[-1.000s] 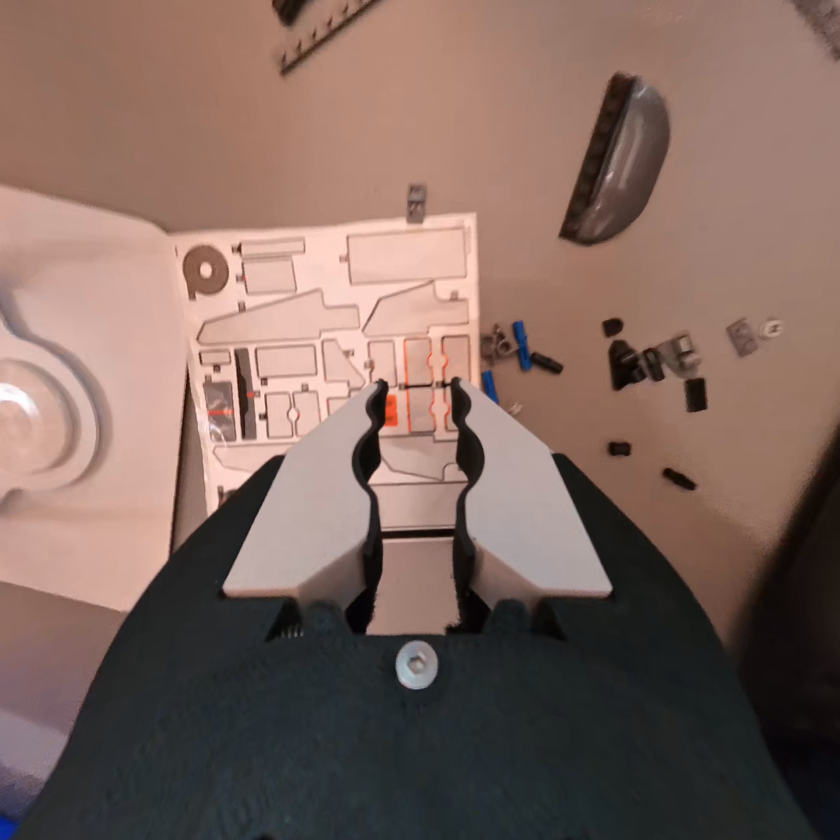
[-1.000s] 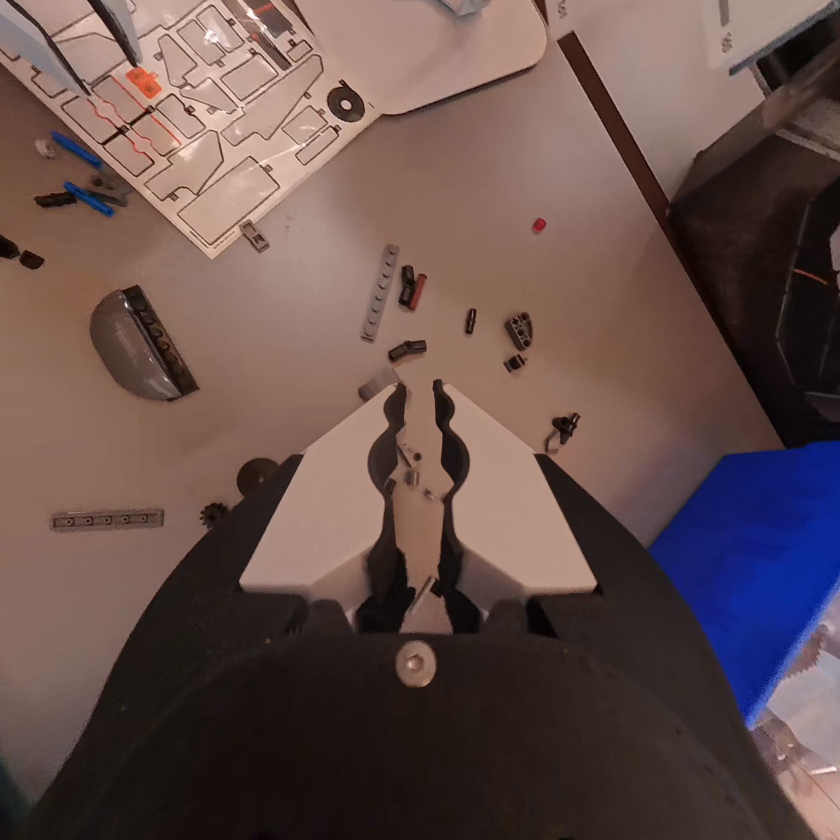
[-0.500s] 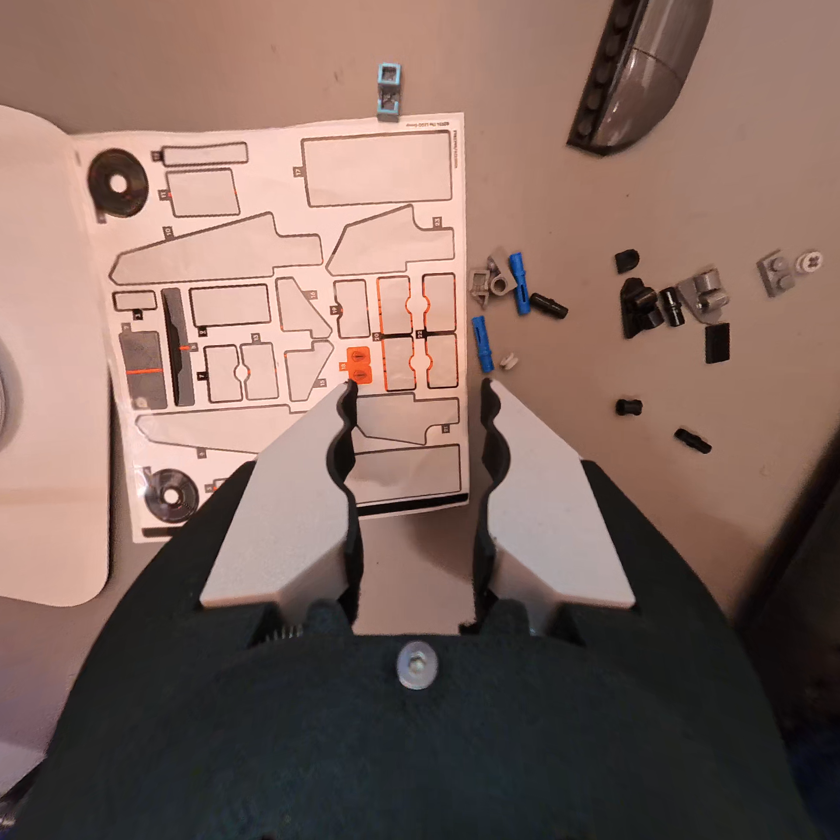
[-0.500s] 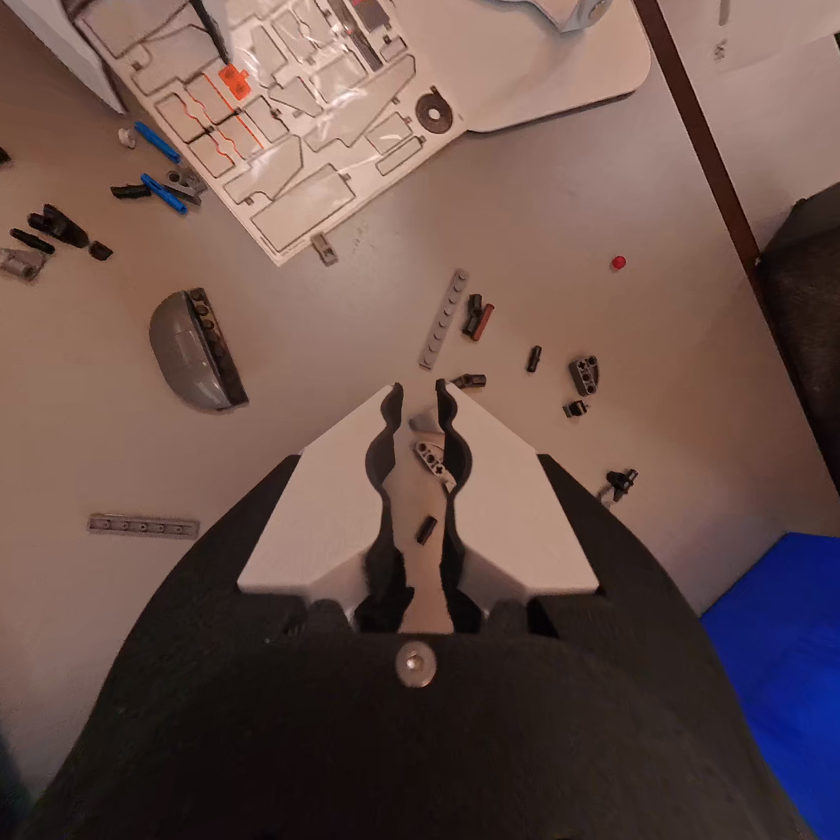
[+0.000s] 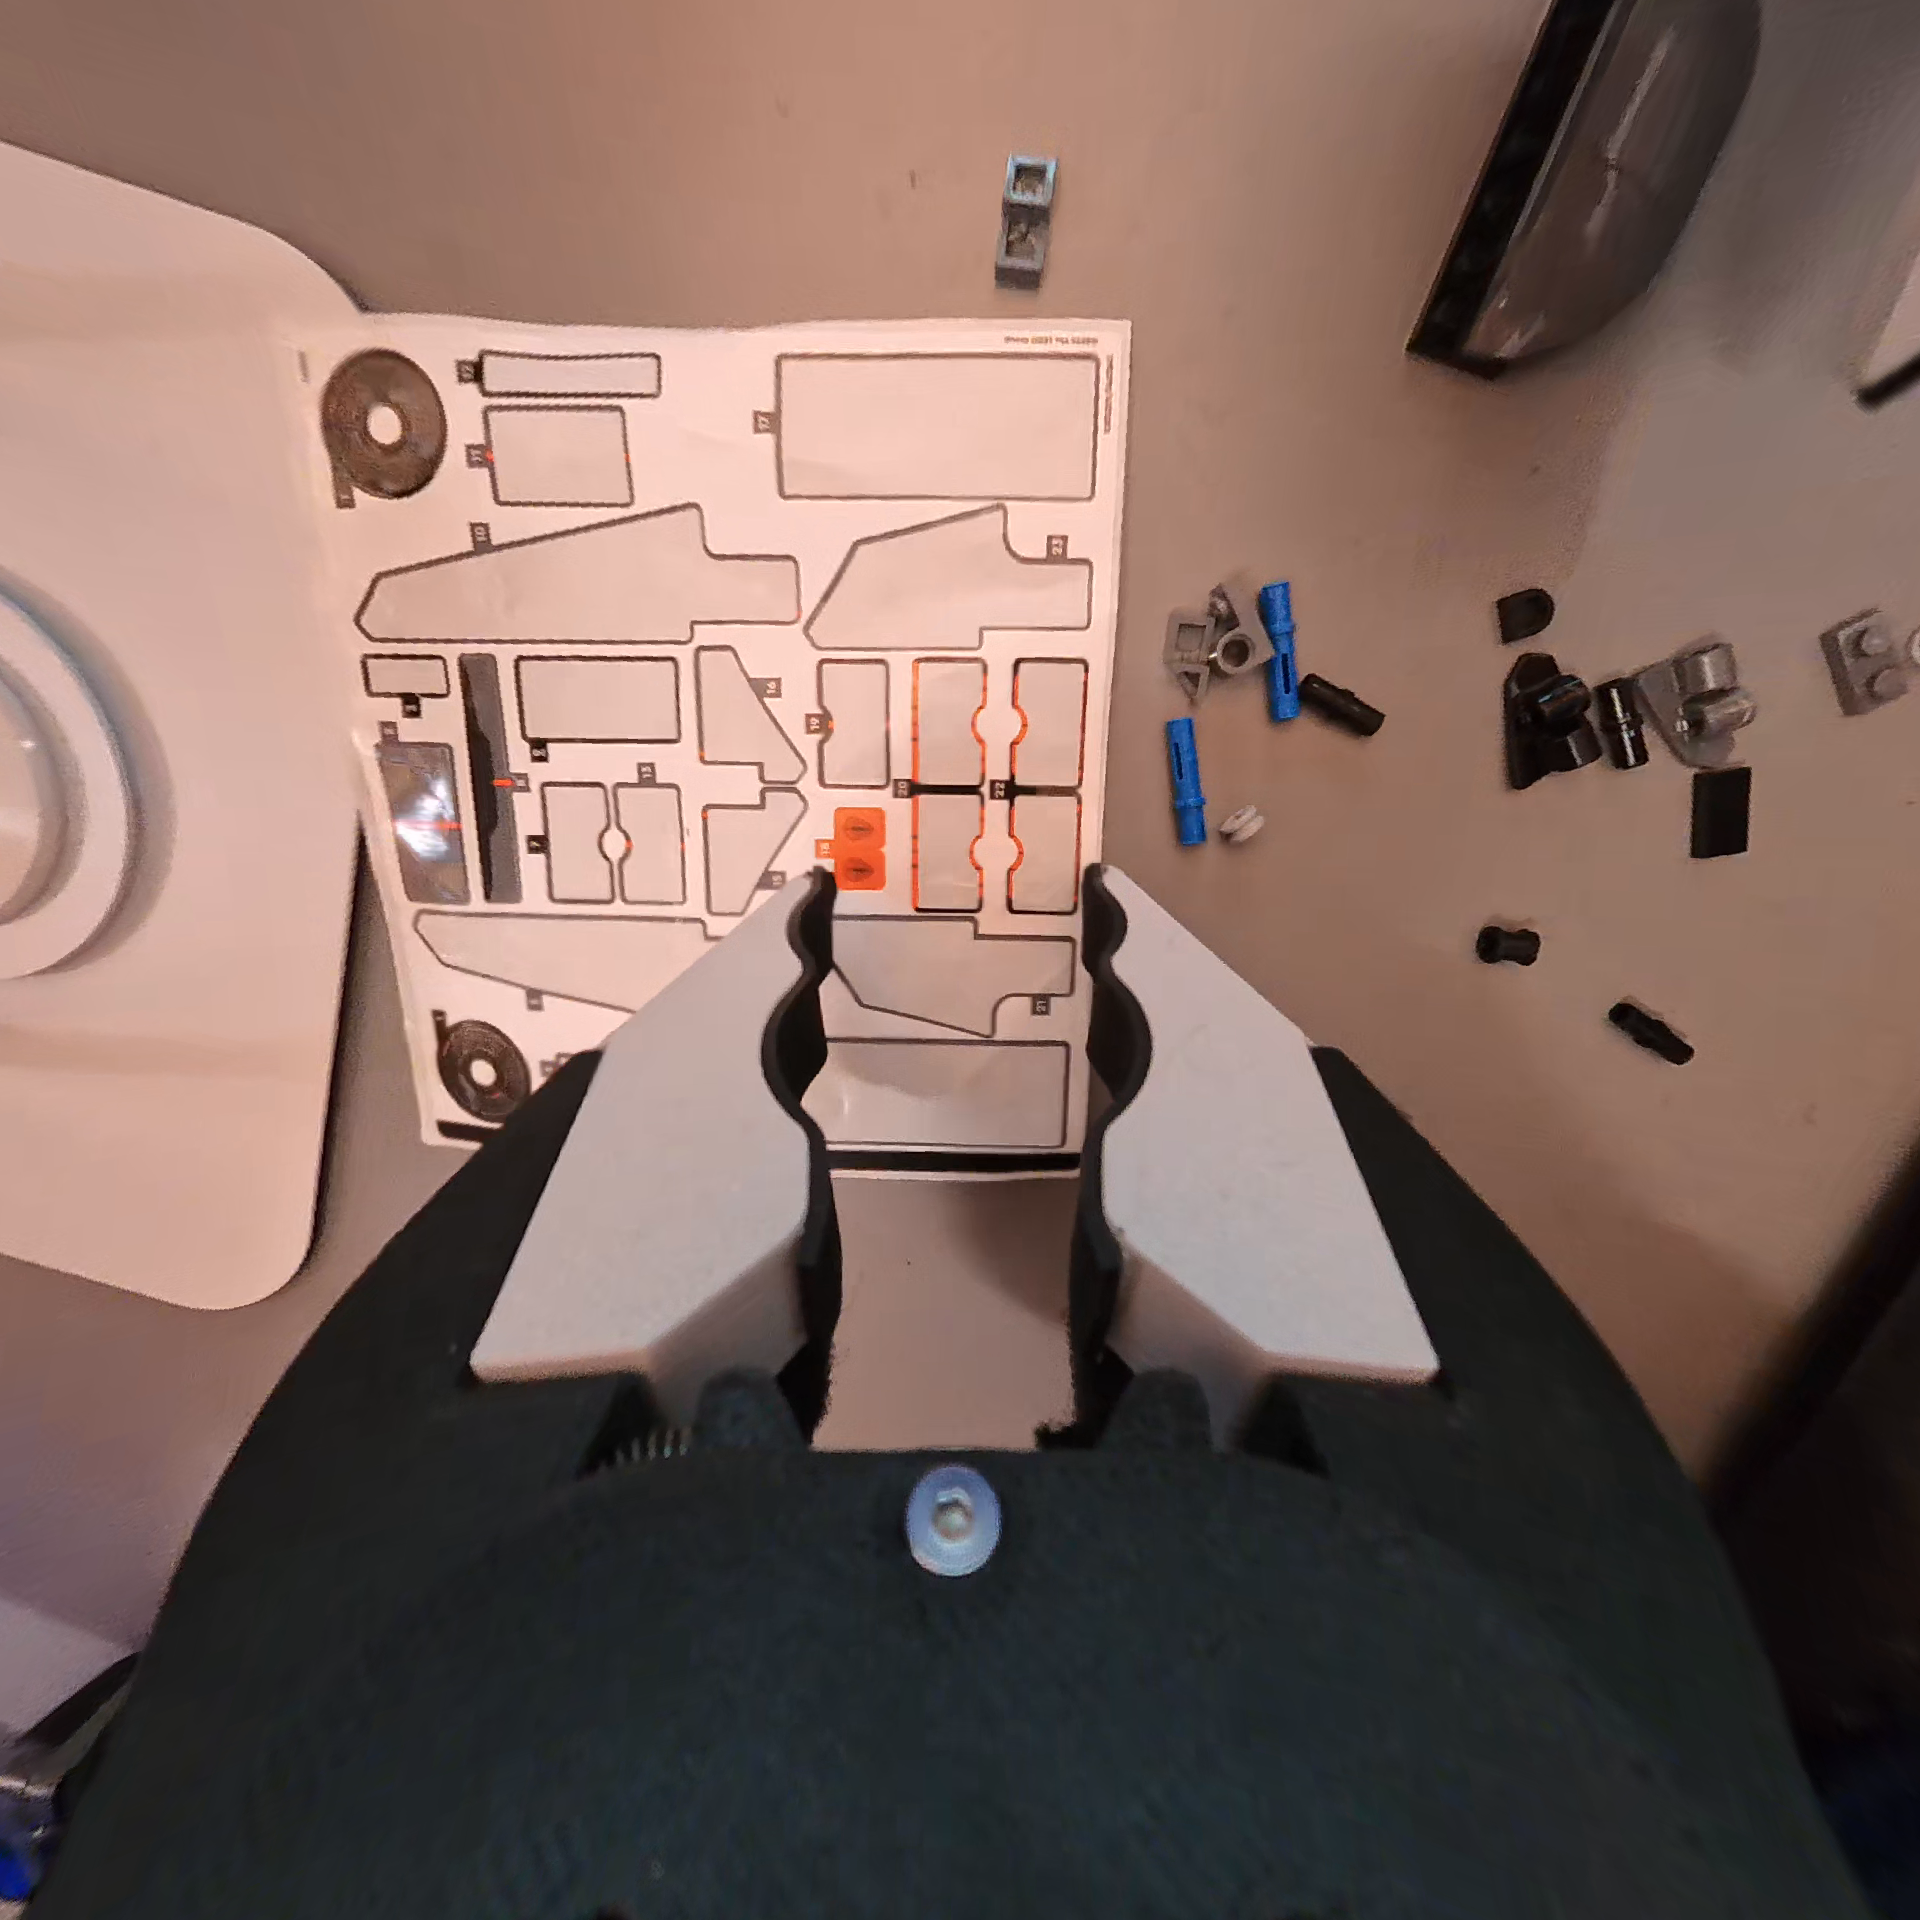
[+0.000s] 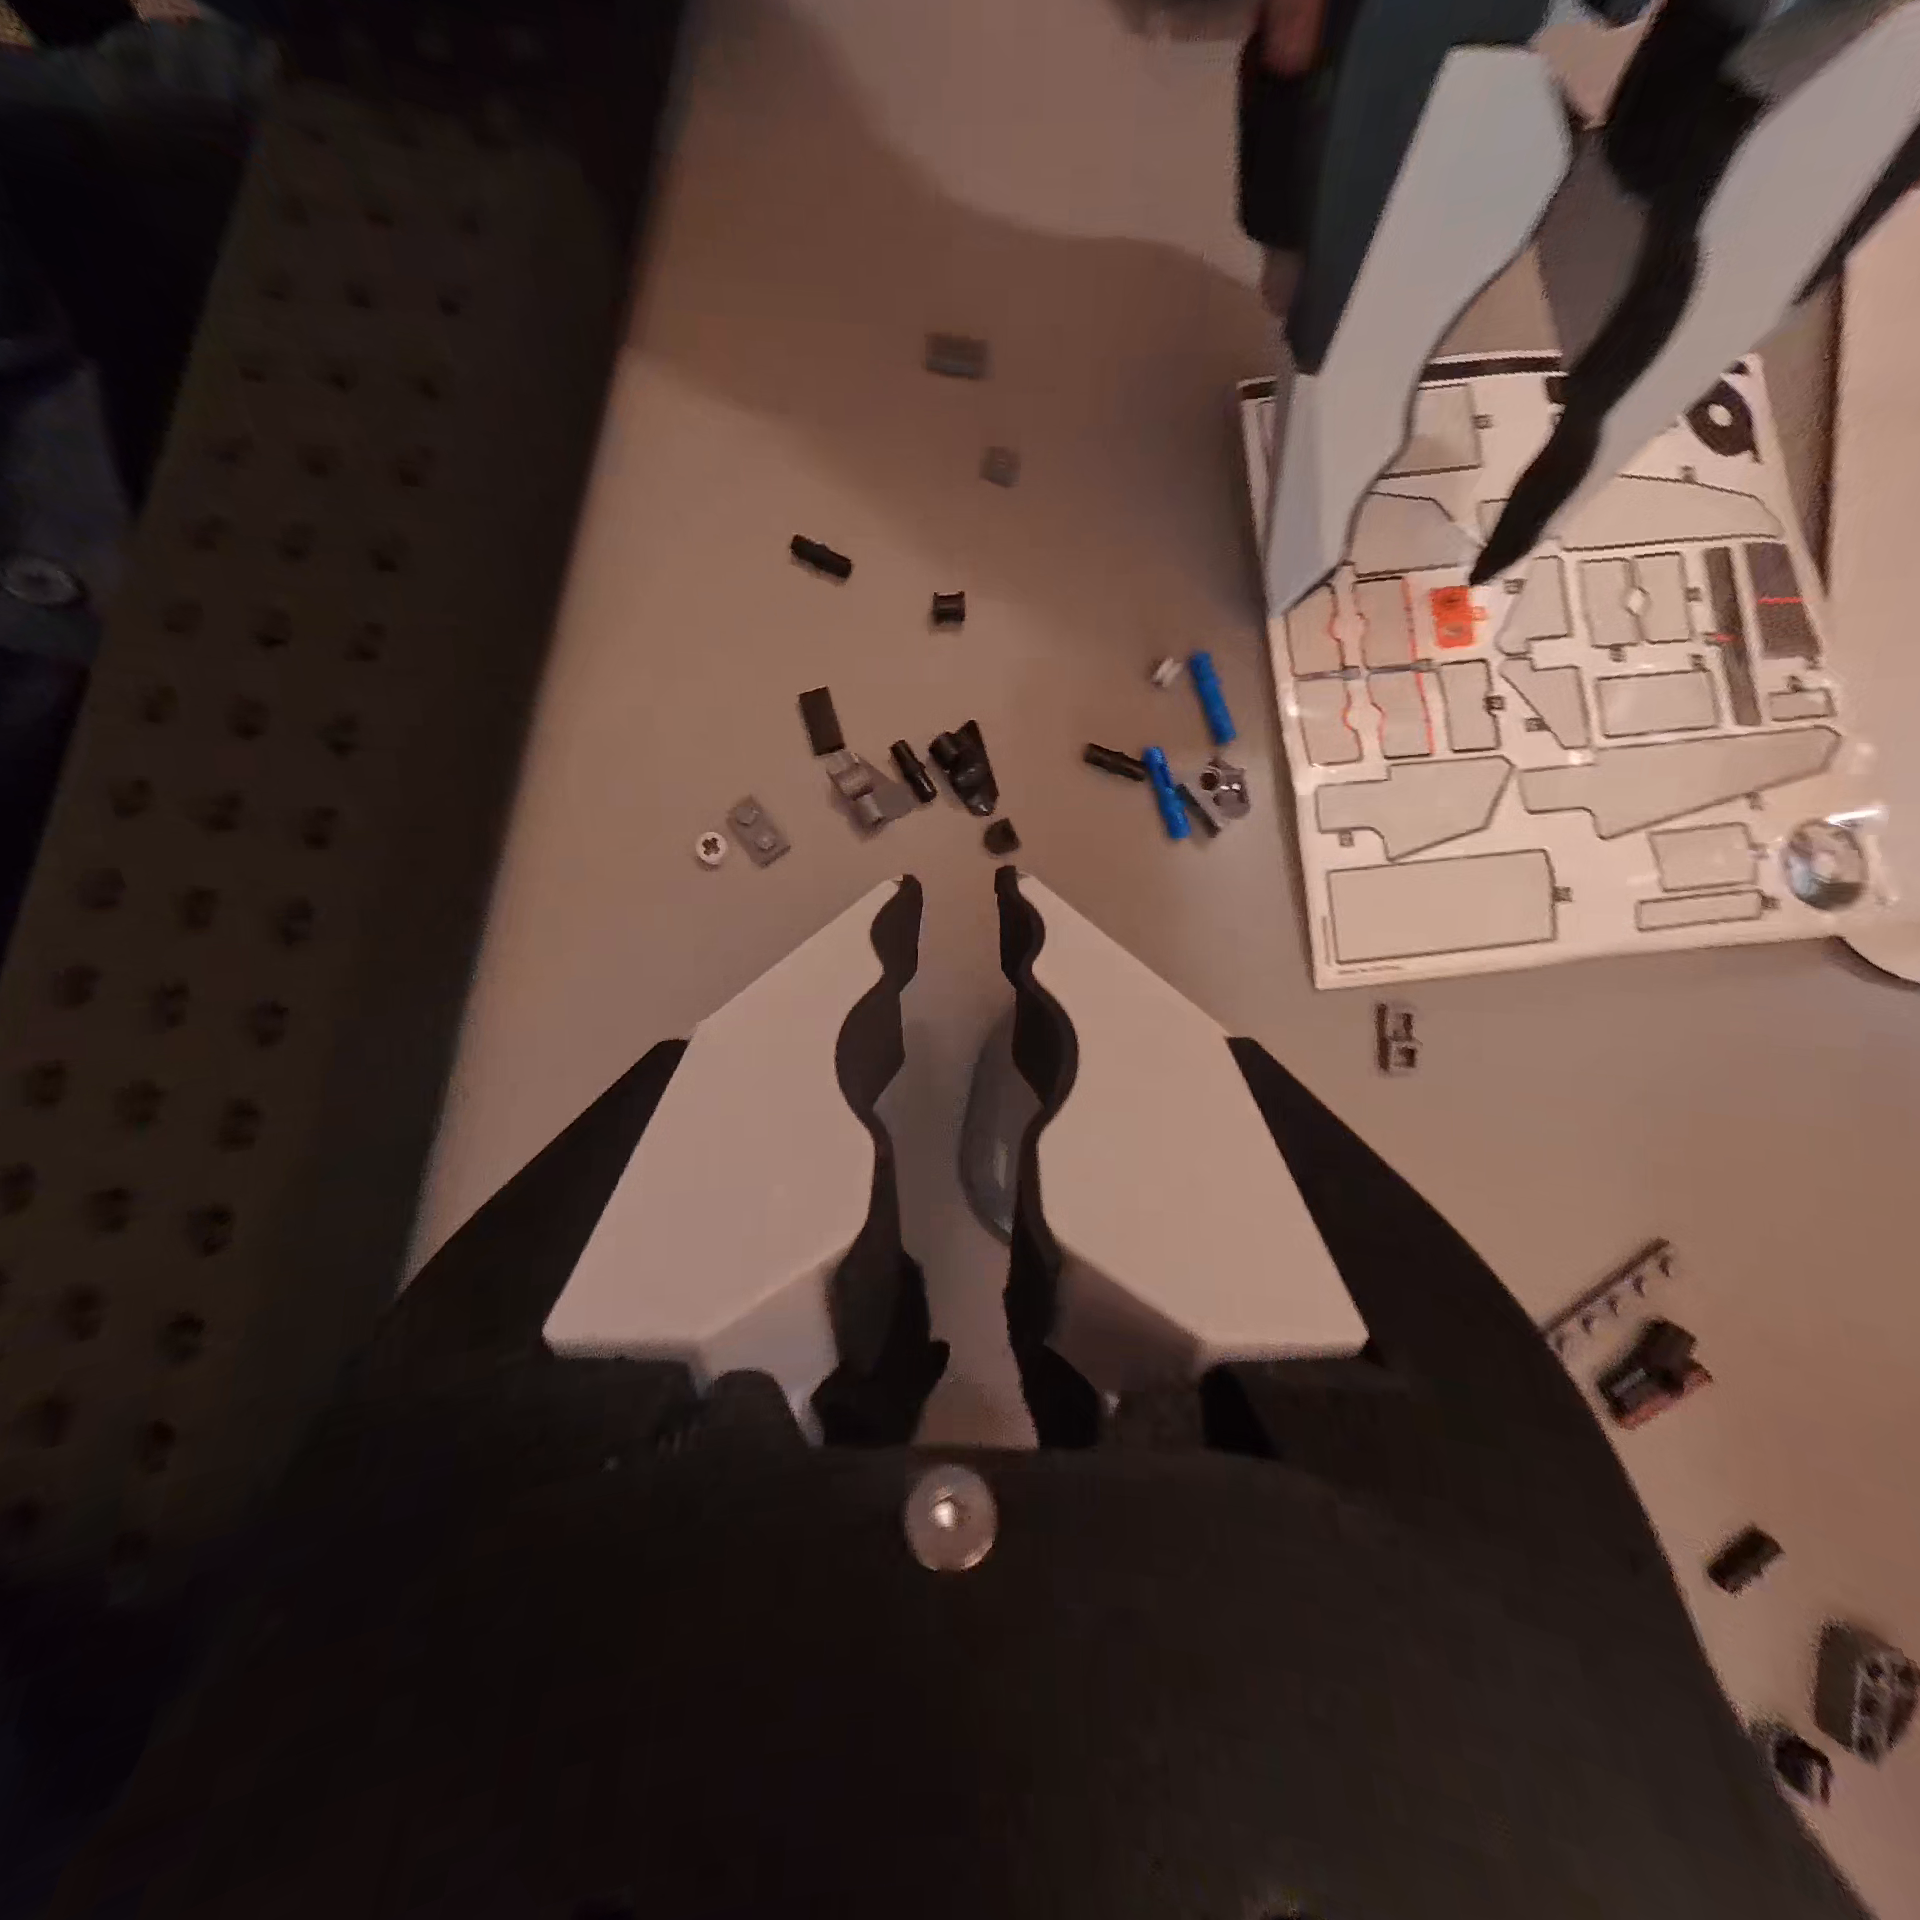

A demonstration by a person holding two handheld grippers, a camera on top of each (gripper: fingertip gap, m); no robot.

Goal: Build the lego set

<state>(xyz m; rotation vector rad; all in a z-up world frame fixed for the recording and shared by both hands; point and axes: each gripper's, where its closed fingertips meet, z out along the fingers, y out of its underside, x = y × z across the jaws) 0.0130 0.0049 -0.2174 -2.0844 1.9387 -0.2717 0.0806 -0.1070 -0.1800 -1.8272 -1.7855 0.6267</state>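
the tan tabletop [image 5: 1351, 312] carried everything. in the right wrist view a dark studded board [image 6: 260, 727] ran along its left side. in the left wrist view a white rounded panel [image 5: 156, 727] lay at the far left, its edge under the white sticker sheet [image 5: 727, 343], which lay flat with grey outlined shapes and one small orange sticker [image 5: 860, 850] near its middle.

the left gripper [image 5: 951, 883] hung over the near part of that sheet, its fingers spread wide and holding nothing; the orange sticker showed just beyond the tip of its left finger. the right wrist view showed the same gripper [image 6: 1382, 592] from the far side, its tips low over the sheet by the orange sticker. the right gripper [image 6: 958, 883] hung over bare tabletop with only a narrow gap between its fingers, nothing gripped; a grey curved piece [image 6: 992, 1132] lay on the tabletop beneath that gap.

a large dark grey curved lego piece [image 5: 1600, 177] sat at the far right in the left wrist view. loose lego parts lay right of the sheet: two blue pins [image 5: 1280, 649], a grey connector [image 5: 1205, 644] touching the farther pin, black pins [image 5: 1340, 704], a black bracket [image 5: 1548, 717], a grey bracket [image 5: 1694, 696] and a small black tile [image 5: 1720, 810]. a small grey clip piece [image 5: 1027, 218] lay just beyond the sheet's far edge
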